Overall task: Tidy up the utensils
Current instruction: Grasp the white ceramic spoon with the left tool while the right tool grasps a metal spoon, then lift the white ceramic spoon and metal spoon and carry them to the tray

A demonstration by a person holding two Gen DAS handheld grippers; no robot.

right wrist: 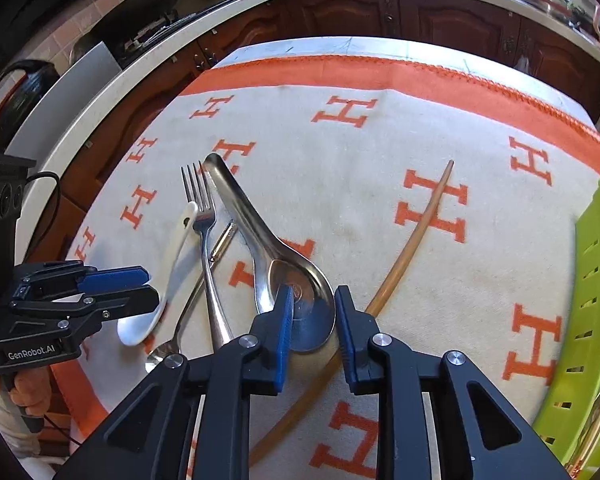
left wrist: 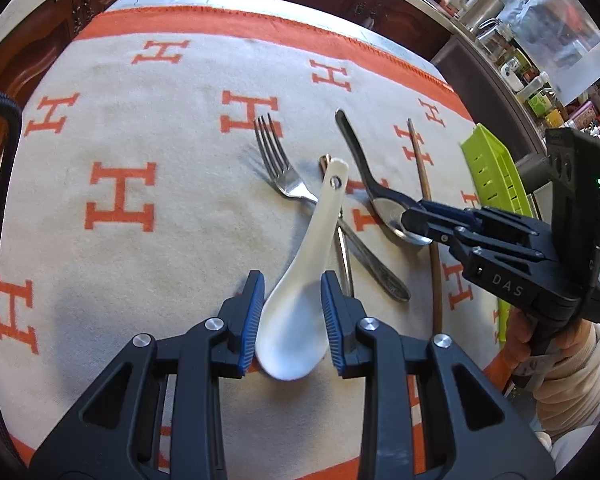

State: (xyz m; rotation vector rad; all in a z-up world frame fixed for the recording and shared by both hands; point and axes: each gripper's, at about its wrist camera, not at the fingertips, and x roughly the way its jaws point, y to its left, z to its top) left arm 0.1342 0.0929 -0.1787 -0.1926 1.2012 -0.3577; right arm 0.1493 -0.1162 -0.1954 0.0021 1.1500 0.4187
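A white ceramic spoon point(left wrist: 300, 280) lies on the cloth with its bowl between the fingers of my left gripper point(left wrist: 293, 322), which is open around it; it also shows in the right wrist view point(right wrist: 168, 268). A large steel spoon point(right wrist: 284, 264) lies with its bowl between the fingers of my right gripper point(right wrist: 311, 334), which is open around it. In the left wrist view the right gripper point(left wrist: 414, 218) hovers over that steel spoon point(left wrist: 380, 196). A fork point(left wrist: 292, 184), a small steel spoon point(right wrist: 180, 332) under it and a wooden chopstick point(right wrist: 408, 248) lie alongside.
A lime-green slotted basket point(right wrist: 596, 300) stands at the table's right edge, also in the left wrist view point(left wrist: 496, 168). The white-and-orange H-patterned cloth point(left wrist: 140, 128) covers the table. Dark wooden cabinets point(right wrist: 420, 12) and a cluttered counter point(left wrist: 520, 60) lie beyond.
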